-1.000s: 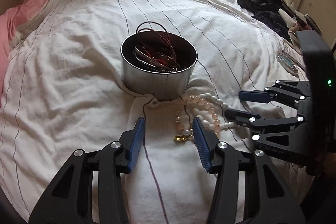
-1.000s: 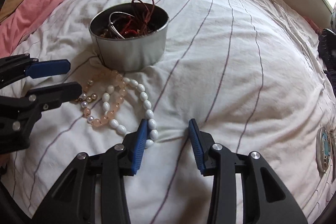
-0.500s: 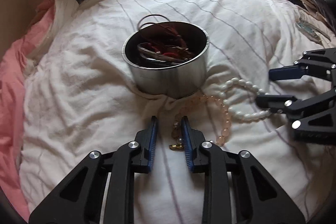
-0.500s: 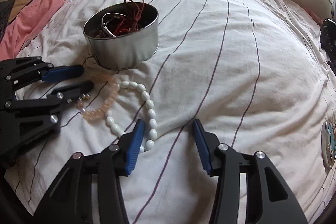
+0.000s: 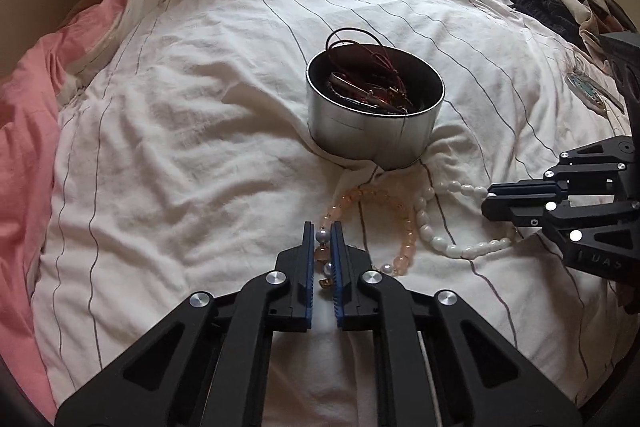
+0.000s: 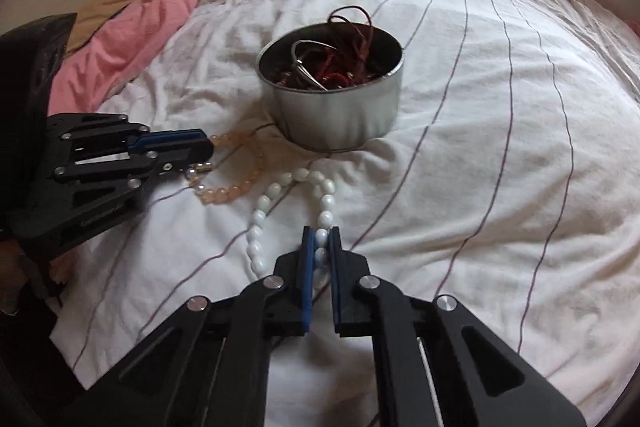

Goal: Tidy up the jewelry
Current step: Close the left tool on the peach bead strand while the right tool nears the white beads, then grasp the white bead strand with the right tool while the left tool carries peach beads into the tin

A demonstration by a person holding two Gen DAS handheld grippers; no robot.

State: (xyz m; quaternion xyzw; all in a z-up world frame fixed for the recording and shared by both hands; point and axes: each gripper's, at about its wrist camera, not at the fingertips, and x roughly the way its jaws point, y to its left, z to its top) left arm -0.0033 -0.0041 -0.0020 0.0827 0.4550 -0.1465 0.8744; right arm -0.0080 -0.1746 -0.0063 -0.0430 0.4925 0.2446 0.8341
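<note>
Lifting both strands clear together should work best, left tongs (image 5: 323, 241) clamped on the pink beads (image 5: 404, 227), right tongs (image 6: 320, 247) on the white beads (image 6: 260, 223), tin (image 5: 372, 135) just ahead.

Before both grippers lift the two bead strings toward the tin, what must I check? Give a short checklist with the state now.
1. Left gripper shut on the pink bead bracelet: ok.
2. Right gripper shut on the white bead bracelet: ok.
3. The two bracelets not tangled together: cannot tell.
4. Tin upright, top open: ok.
5. Room in the tin, already holding red cords: cannot tell.
</note>
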